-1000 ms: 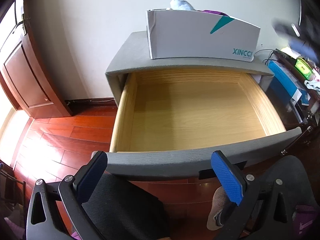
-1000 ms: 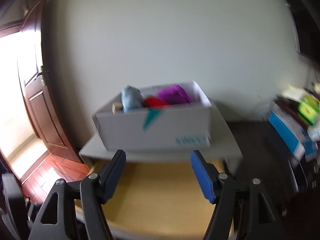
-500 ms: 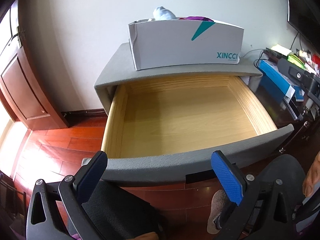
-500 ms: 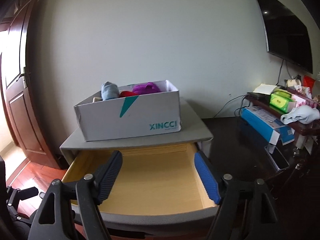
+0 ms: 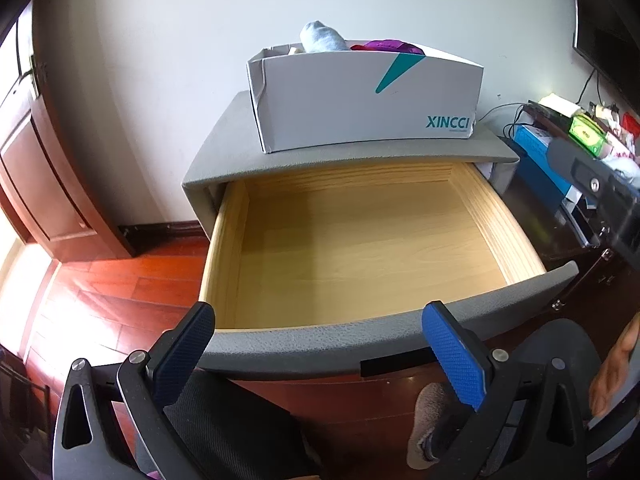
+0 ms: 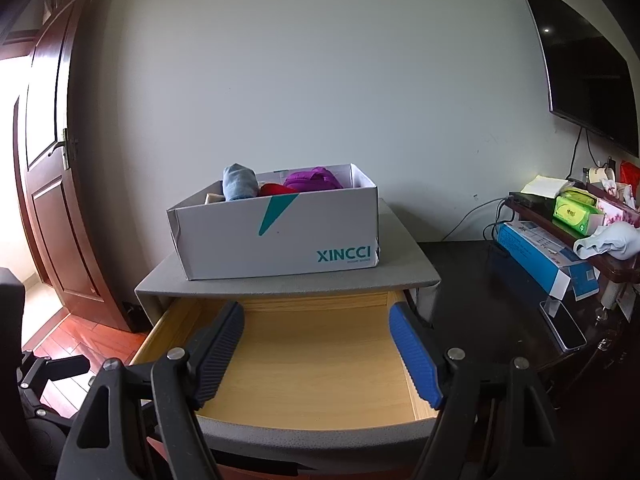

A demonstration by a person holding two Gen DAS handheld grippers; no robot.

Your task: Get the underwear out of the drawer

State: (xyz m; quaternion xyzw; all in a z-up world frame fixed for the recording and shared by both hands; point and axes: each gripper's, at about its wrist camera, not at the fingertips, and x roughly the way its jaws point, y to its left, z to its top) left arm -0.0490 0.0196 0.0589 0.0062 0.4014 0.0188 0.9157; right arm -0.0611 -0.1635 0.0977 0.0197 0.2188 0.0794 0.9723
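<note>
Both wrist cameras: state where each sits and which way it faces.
Left wrist: on the left gripper, above the drawer front, looking down into the bare drawer; its open fingers, a foot and a hand show.
Right wrist: on the right gripper, lower, facing the wall over the drawer; open fingers show.
Shared: drawer, white box of rolled clothes, nightstand.

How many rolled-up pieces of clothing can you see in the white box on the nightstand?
3, side by side along the white box's back: a light blue roll at left, a red one in the middle, a purple one at right. More may sit hidden below the rim.
</note>
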